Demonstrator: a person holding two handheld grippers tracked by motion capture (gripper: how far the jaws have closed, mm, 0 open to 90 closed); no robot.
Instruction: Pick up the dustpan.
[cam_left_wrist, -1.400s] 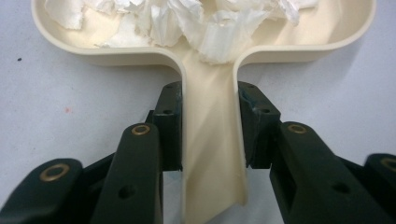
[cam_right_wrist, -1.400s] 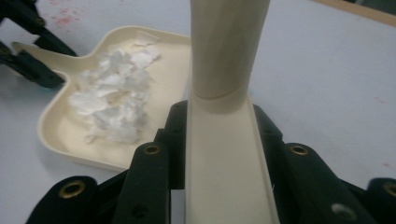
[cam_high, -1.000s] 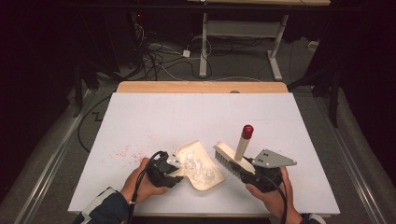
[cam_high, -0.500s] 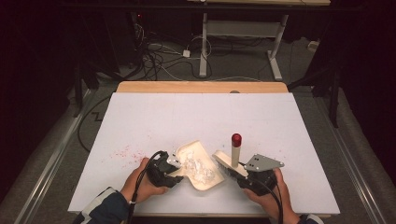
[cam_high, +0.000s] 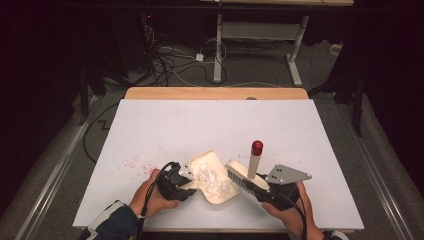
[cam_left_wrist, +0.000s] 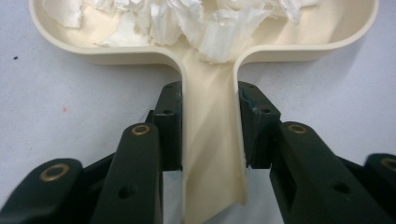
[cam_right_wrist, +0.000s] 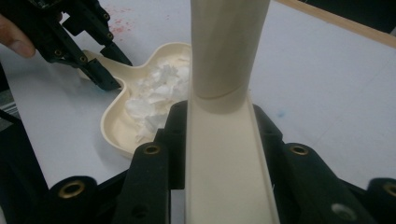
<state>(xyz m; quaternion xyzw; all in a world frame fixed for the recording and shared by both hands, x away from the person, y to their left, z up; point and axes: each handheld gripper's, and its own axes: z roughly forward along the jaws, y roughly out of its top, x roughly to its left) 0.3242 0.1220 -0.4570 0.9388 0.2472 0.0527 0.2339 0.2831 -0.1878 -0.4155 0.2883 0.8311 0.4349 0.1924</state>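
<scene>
Down at the near edge, the left gripper (cam_high: 181, 181) is pinching the flat handle of the cream dustpan (cam_left_wrist: 205, 60), its black pads pressing on both handle sides. White paper scraps (cam_high: 212, 179) are lying heaped in the pan, which is resting on the white table (cam_high: 210, 125). Just beside it, the right gripper (cam_high: 265, 192) is clamping the brush (cam_high: 245, 176) by its cream body, bristles touching the pan's rim, red-tipped handle (cam_high: 257, 148) standing upward. Faint red specks (cam_high: 131, 162) are dotting the table left of the pan.
</scene>
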